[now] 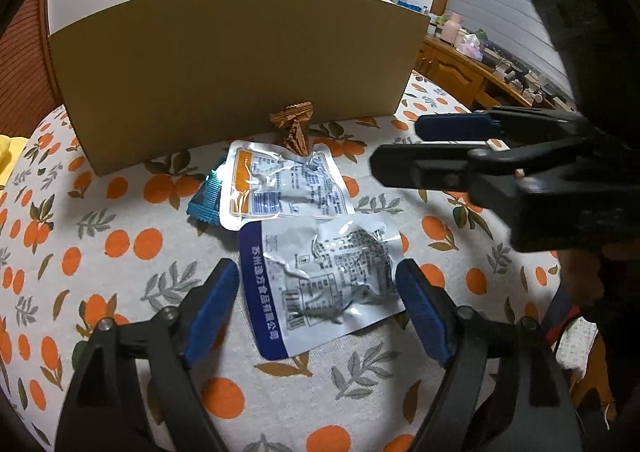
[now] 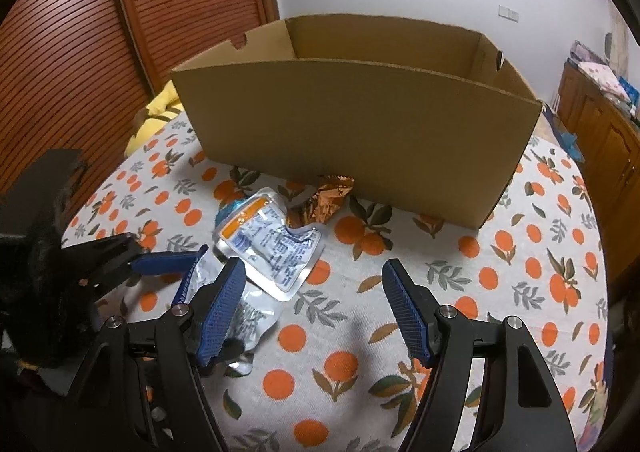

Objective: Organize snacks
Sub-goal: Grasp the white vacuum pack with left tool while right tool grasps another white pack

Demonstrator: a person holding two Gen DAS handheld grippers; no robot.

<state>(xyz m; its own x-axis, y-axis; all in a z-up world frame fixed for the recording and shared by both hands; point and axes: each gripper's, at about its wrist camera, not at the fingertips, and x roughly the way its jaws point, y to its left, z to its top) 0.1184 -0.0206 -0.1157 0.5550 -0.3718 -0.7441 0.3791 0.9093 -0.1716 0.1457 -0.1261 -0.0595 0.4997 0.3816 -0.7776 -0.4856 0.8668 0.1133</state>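
Left wrist view: left gripper (image 1: pixel 318 294) spread wide around a silver pouch (image 1: pixel 324 284); right gripper (image 2: pixel 314 312) agape, empty.

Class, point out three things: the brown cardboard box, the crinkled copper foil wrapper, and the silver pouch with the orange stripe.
brown cardboard box (image 2: pixel 360 119), right wrist view, front wall.
copper foil wrapper (image 1: pixel 294 127), left wrist view, upper half.
orange-striped silver pouch (image 1: pixel 280 183), left wrist view, centre.

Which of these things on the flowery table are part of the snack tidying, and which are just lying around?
Part of the job: cardboard box, blue-edged silver pouch, orange-edged silver pouch, copper wrapper, teal wrapper.

Just lying about: yellow cloth, wooden cabinet, orange-print tablecloth.
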